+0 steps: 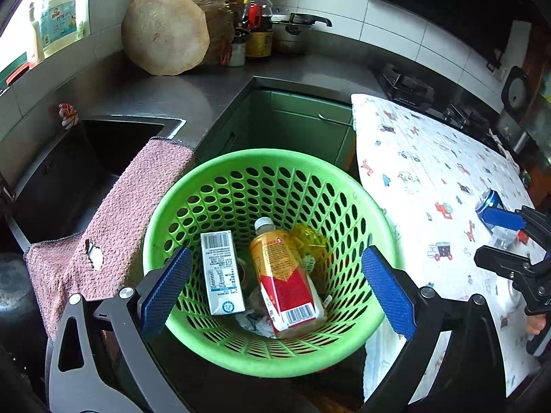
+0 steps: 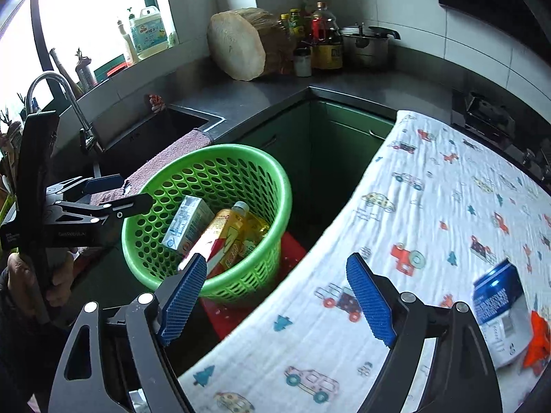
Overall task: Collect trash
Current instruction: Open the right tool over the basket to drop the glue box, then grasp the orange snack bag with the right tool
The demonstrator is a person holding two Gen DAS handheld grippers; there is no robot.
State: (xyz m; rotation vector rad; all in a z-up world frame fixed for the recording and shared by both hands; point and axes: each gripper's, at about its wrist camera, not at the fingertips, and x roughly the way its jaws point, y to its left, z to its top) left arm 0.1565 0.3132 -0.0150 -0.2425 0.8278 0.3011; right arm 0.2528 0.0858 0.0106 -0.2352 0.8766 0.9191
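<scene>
Right now both grippers empty: left gripper (image 1: pixel 277 287) wide open above green basket (image 1: pixel 237 161), w/ milk carton (image 1: pixel 222 273) & bottle (image 1: pixel 287 278) inside; right gripper (image 2: pixel 280 297) open beside basket, blue can (image 2: pixel 501 309) on patterned cloth (image 2: pixel 430 186) nearby.

Daylight from blown-out window (image 2: pixel 86 10); fisheye edges warped, can (image 2: pixel 499 309) blurred.

Pretty clearly a home kitchen. Grey L-shaped countertop (image 2: pixel 261 99) with a sink (image 2: pixel 165 130) and curved tap (image 2: pixel 51 82) under a window, white wall tiles, green cabinets below. In the counter's back corner sit a thick round wooden chopping block (image 2: pixel 237 44), sauce bottles (image 2: pixel 323 41) and a lidded metal pot (image 2: pixel 365 46). A gas hob (image 1: pixel 409 86) is along the right edge.
</scene>
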